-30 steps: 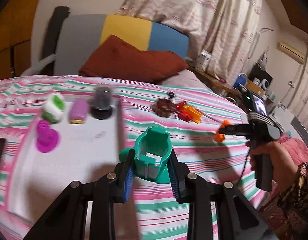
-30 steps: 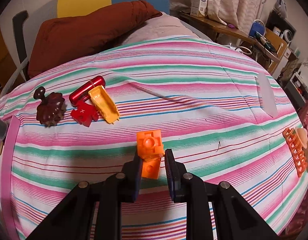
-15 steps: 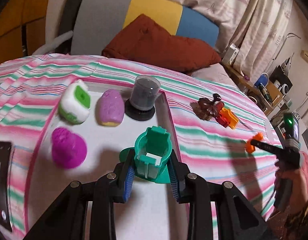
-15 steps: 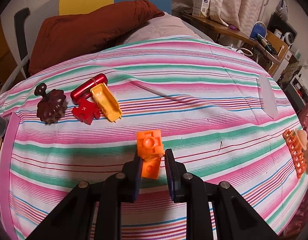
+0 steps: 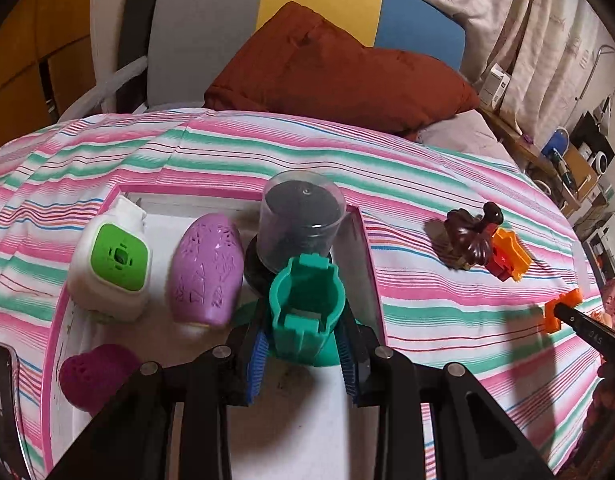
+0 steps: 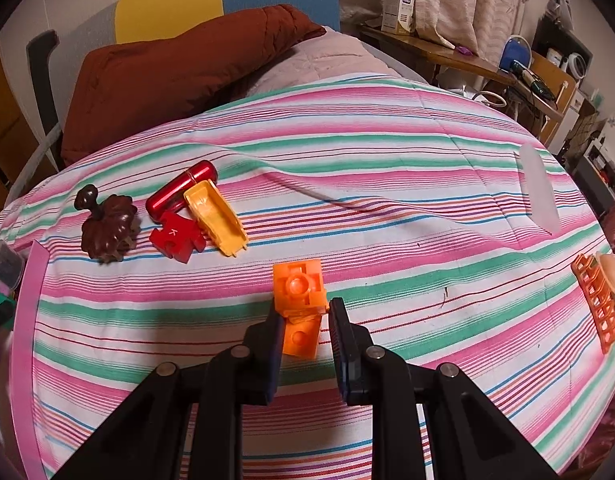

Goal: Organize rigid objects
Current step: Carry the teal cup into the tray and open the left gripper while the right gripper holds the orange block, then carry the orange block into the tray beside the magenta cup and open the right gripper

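Note:
My left gripper (image 5: 303, 344) is shut on a teal plastic holder (image 5: 305, 312), held over the white, pink-rimmed tray (image 5: 371, 264) on the striped bed. On the tray stand a white and green device (image 5: 111, 268), a lilac egg-shaped case (image 5: 205, 276), a clear-domed black container (image 5: 301, 224) and a magenta piece (image 5: 95, 376). My right gripper (image 6: 303, 320) is shut on an orange block (image 6: 299, 300) above the bedspread. Left of it lie a brown leaf-shaped piece (image 6: 107, 226), a red tube (image 6: 179, 190), a red puzzle piece (image 6: 175, 238) and a yellow scoop (image 6: 217, 218).
A rust cushion (image 5: 339, 76) lies at the head of the bed. A phone (image 5: 1, 404) rests at the tray's left edge. An orange grid piece (image 6: 595, 304) lies at the bed's right edge. A cluttered side table (image 6: 487, 60) stands beyond the bed.
My left gripper has carried the teal holder leftward from the bedspread to above the tray, close to the domed container. The right gripper and its orange block have stayed put.

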A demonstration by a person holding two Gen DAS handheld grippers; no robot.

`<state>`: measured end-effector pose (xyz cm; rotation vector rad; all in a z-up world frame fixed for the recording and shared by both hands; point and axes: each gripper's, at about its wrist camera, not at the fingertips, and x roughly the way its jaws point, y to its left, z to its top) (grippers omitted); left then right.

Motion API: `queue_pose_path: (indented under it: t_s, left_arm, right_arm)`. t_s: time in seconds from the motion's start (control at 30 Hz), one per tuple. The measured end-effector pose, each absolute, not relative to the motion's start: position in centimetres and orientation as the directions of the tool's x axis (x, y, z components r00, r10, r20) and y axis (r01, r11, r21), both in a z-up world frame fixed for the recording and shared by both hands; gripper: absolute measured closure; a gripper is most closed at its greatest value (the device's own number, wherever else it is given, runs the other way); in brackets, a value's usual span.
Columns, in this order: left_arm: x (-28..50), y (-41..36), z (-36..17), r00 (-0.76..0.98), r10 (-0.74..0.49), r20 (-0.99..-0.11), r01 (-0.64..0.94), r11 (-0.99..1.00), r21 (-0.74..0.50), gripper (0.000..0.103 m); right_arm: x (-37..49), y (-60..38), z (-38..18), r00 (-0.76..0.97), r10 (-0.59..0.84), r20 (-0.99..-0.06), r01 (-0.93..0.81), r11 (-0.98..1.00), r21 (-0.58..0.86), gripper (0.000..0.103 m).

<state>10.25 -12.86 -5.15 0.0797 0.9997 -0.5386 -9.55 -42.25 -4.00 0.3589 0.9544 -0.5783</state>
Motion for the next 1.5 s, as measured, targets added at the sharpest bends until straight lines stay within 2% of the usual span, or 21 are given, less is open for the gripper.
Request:
queue_pose_path:
  t_s: [0.13,0.23,0.5,0.77,0.97,1.27,1.5]
  left_arm:
    - [9.6,-12.0,-5.1,0.396,-0.390,-0.831,0.451,0.871,-0.195,0.066]
    - [8.5,-10.3,-4.4,0.416,-0.421,-0.806,0.440,0.869,-0.226,0.063]
    - [3.9,-5.3,-3.0,0.490,-0.483,-0.725,0.442,0.855,-0.271,0.062]
    - [1.6,-2.5,-3.0,0.505,-0.481,-0.716,0.415,0.863,-0.287,0.062]
    - [0.4,-1.8,-3.0,0.510,-0.482,-0.712,0.456,0.854,-0.252,0.062]
    - [0.0,-0.5,-2.8,0.536,-0.458,-0.709,0.468,0.860,-0.203,0.062]
    - [-0.5,1.3,-2.7,0.551,-0.469,-0.691,0.462,0.860,-0.215,0.062]
  right_arm:
    - [-9.5,-42.4,-4.0,0.444,-0.303,-0.843,0.609,0.792,0.036,0.081]
    - [-9.4,-42.3,-4.1,0.443,-0.304,-0.843,0.605,0.795,0.032,0.081]
    - [-9.6,-42.0,-4.3,0.446,-0.286,-0.848,0.598,0.800,0.044,0.081]
    - [-9.6,-40.9,-4.3,0.478,-0.240,-0.845,0.563,0.822,0.086,0.081]
    - [-9.9,-39.5,-3.3,0.553,-0.172,-0.816,0.497,0.853,0.157,0.081]
    - [-9.5,-35.6,-2.5,0.600,-0.108,-0.793,0.404,0.896,0.184,0.081]
    - [-8.9,-27.4,-0.9,0.657,-0.002,-0.754,0.208,0.962,0.179,0.081]
